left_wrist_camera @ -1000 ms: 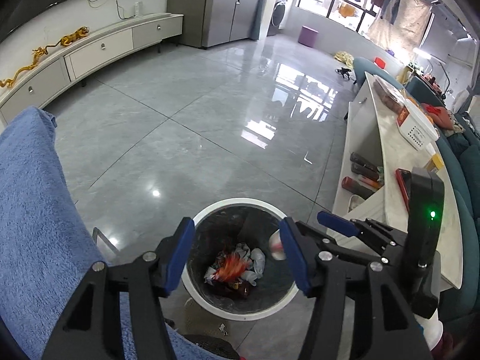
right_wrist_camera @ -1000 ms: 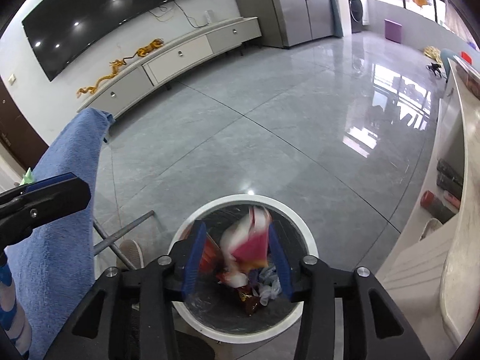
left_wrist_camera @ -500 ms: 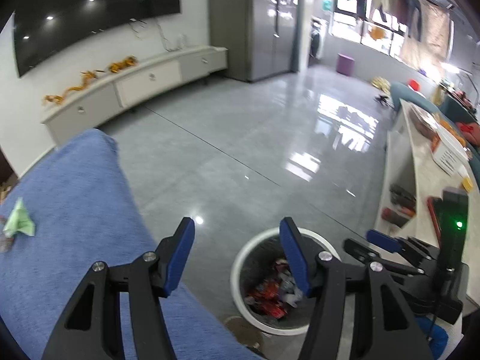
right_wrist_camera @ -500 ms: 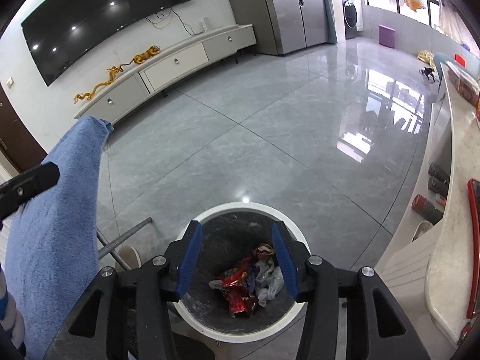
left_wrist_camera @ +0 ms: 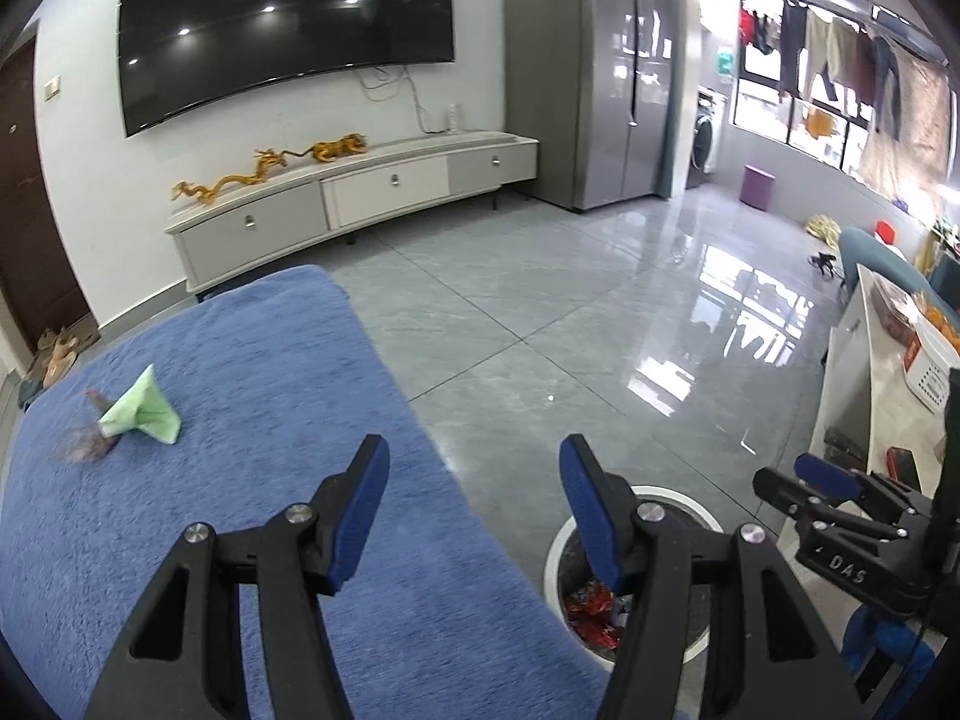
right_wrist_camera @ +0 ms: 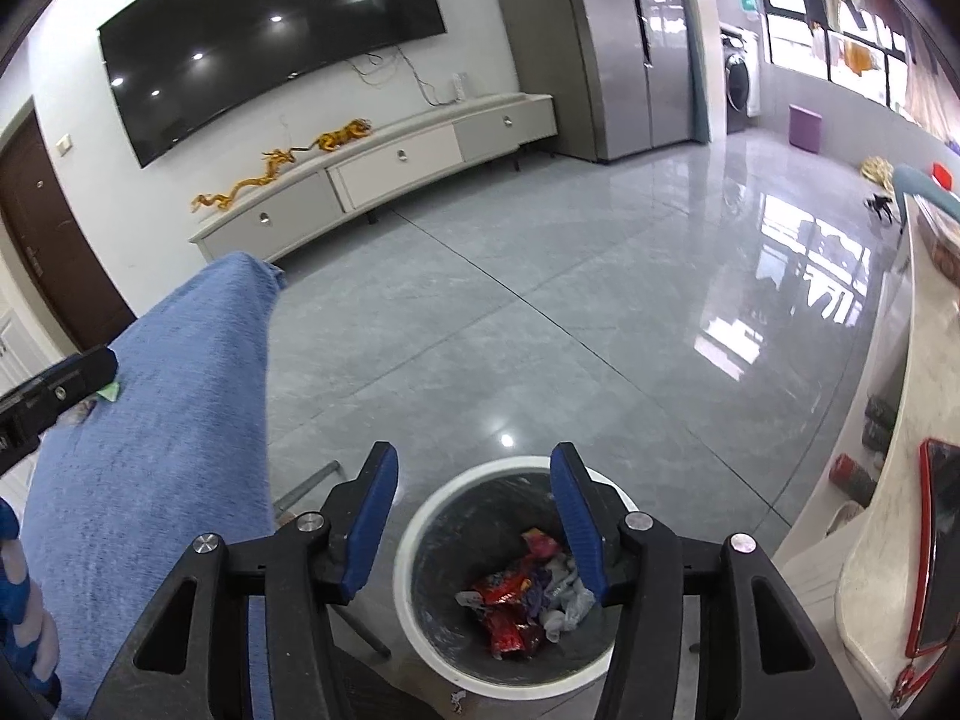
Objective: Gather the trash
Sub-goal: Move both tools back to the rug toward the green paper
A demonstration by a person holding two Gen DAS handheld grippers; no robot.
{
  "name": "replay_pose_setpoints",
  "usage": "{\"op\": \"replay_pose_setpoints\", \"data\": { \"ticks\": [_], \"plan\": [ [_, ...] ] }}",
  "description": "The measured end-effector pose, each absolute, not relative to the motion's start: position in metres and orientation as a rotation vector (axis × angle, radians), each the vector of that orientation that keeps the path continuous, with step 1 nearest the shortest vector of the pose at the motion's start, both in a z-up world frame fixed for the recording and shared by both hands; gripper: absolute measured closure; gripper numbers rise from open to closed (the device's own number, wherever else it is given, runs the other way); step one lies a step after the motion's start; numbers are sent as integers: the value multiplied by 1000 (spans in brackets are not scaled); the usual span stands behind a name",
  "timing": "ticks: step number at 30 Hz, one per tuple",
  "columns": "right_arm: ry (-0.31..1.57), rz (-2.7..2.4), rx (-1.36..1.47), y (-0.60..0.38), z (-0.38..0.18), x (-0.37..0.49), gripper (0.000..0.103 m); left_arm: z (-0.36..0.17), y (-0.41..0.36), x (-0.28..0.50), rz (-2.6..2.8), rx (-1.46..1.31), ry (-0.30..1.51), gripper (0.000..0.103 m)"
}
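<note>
Right claw (right_wrist_camera: 471,516) gapes empty above the bin (right_wrist_camera: 420,540), which holds red wrappers (right_wrist_camera: 510,600) and crumpled scraps; left claw (left_wrist_camera: 471,507) is likewise apart and empty over the blue counter (left_wrist_camera: 270,360); farther off there, a green paper (left_wrist_camera: 144,411) and a blurred clear scrap (left_wrist_camera: 81,447) lie uncollected, so two pieces seem left.
</note>
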State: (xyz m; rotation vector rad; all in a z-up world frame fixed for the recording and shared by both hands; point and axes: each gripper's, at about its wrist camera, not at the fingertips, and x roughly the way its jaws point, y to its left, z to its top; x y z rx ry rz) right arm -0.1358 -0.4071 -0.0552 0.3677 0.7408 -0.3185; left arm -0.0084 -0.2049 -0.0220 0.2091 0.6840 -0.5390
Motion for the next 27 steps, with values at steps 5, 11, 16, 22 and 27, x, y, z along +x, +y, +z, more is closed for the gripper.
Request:
{"op": "replay_pose_setpoints", "data": {
  "ticks": [5, 11, 16, 22, 27],
  "plan": [
    [726, -272, 331, -386, -43, -124, 50, -24, -178, -1, -498, 173, 693, 39],
    [713, -203, 291, -360, -31, -104, 49, -26, -141, 15, -438, 128, 701, 39],
    [713, -135, 251, -335, -28, -83, 48, -26, -111, 26, -392, 94, 700, 39],
    [726, -49, 204, -302, -28, -55, 48, -28, -77, 38, -327, 69, 692, 39],
    [734, 13, 184, -278, -28, -33, 48, -34, -47, 52, -264, 39, 703, 39]
  ]
}}
